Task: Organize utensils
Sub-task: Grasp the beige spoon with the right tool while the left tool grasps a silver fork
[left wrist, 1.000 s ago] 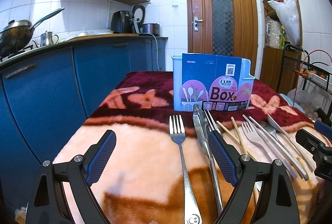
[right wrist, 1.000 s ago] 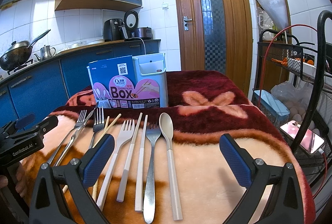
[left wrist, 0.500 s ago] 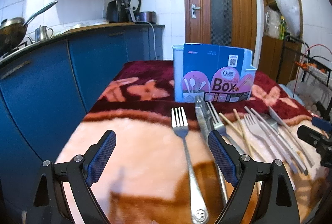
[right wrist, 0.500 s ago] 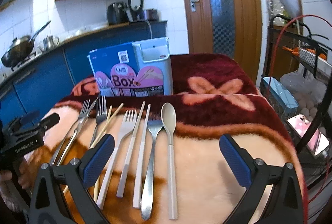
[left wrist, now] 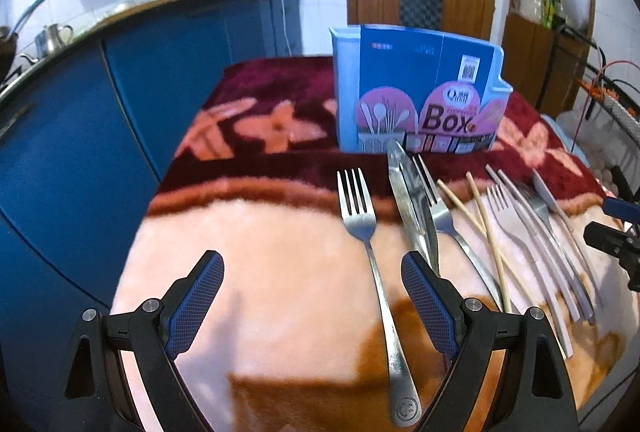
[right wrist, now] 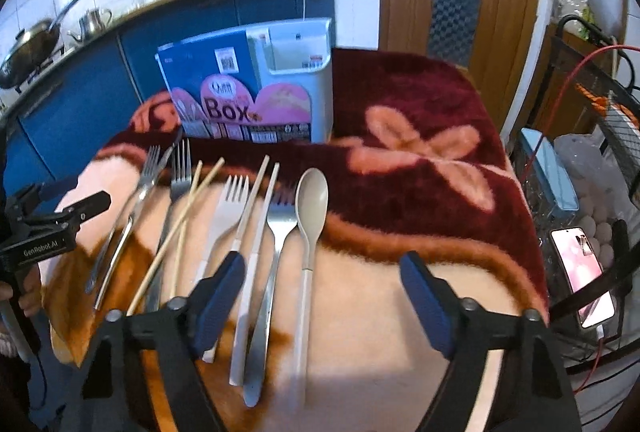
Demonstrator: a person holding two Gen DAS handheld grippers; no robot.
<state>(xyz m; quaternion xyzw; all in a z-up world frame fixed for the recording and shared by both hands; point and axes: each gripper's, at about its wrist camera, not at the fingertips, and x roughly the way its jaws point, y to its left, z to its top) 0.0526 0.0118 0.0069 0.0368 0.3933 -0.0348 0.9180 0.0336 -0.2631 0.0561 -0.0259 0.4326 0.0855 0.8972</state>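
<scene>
Two grippers above the blanket [right wrist: 400,312]: left gripper [left wrist: 312,296] spread, empty; right gripper [right wrist: 324,296] closing, gripping nothing, spoon [right wrist: 310,232] lying between.

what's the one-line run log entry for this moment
phase: approach | left gripper: open, over metal fork | right gripper: closing, nothing held, over beige spoon | box: upright behind

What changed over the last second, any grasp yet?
Both views tipped down toward the blanket. The right tool is closing its jaws over the spoon and fork handles, gripping nothing. The left tool stays open and empty. Utensils and the box are unmoved.
</scene>
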